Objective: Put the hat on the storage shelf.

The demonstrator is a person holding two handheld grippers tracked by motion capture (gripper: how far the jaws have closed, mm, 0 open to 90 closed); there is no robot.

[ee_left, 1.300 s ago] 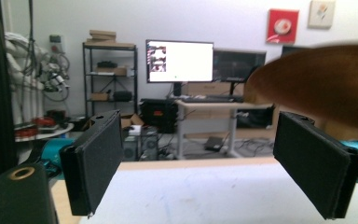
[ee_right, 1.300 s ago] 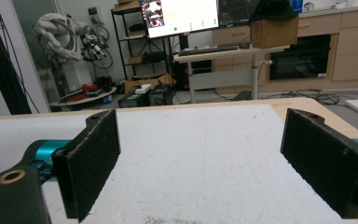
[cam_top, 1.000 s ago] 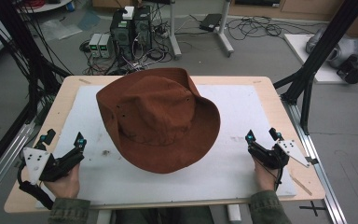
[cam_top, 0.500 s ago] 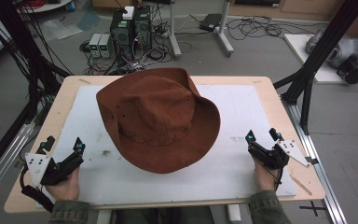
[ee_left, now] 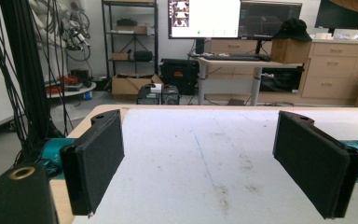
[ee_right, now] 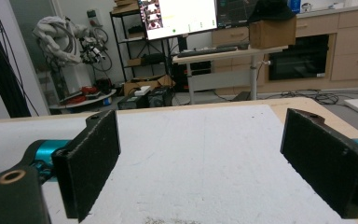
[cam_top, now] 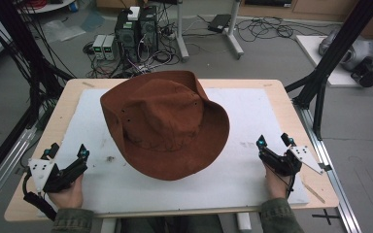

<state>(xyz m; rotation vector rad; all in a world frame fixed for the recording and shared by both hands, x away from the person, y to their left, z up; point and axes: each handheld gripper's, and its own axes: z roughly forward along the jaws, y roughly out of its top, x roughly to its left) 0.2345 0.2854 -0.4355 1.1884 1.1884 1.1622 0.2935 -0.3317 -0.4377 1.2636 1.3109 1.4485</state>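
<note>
hat: brown wide-brimmed hat (cam_top: 167, 124) sits mid-table on the white mat (cam_top: 272, 111), crown up
left gripper (cam_top: 67, 151): released, near front-left corner
right gripper (cam_top: 274, 142): released, near front-right edge
risk: a pinch on the soft brim may crease it or slip

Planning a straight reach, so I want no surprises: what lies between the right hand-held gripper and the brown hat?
In the high view, just bare white mat separates the right hand-held gripper from the brown hat.
</note>
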